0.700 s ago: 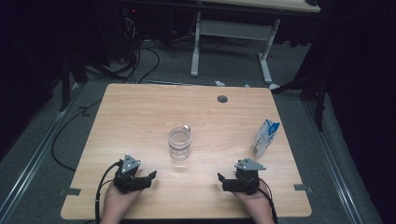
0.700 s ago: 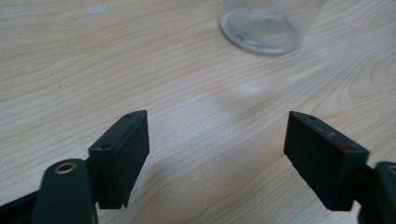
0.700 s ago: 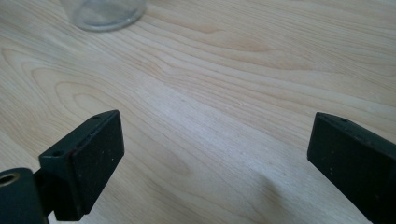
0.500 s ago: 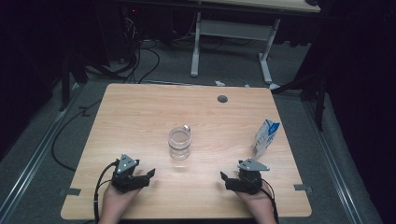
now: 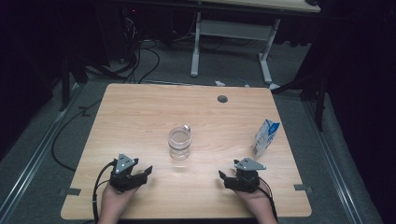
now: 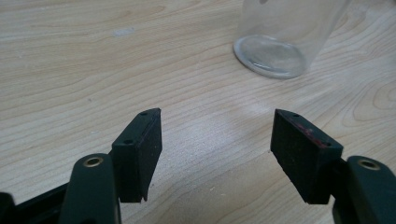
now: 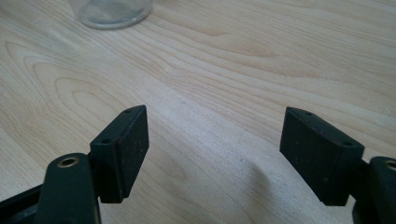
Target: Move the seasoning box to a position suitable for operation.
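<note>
Left gripper (image 5: 145,171) and right gripper (image 5: 223,176), each held in a hand at the near edge of the wooden counter (image 5: 140,112), jaws pointing inward toward each other and toward the middle of the counter. In both gripper views the two black jaws stand wide apart with only bare wood between them; neither gripper holds or touches anything. A clear glass jar (image 5: 179,143) stands upright on the counter, just beyond the line between the two grippers and roughly midway, apart from both. In the left gripper view the jar's base (image 6: 271,56) appears ahead and to the right of the jaws; in the right gripper view its base (image 7: 112,14) appears ahead and to the left. A small blue-and-white carton (image 5: 266,138) stands upright near the counter's right edge, beyond the right gripper and well apart from the jar. A round grey grommet (image 5: 222,99) sits in the counter's far side. Cables (image 5: 140,60) lie on the floor behind.
</note>
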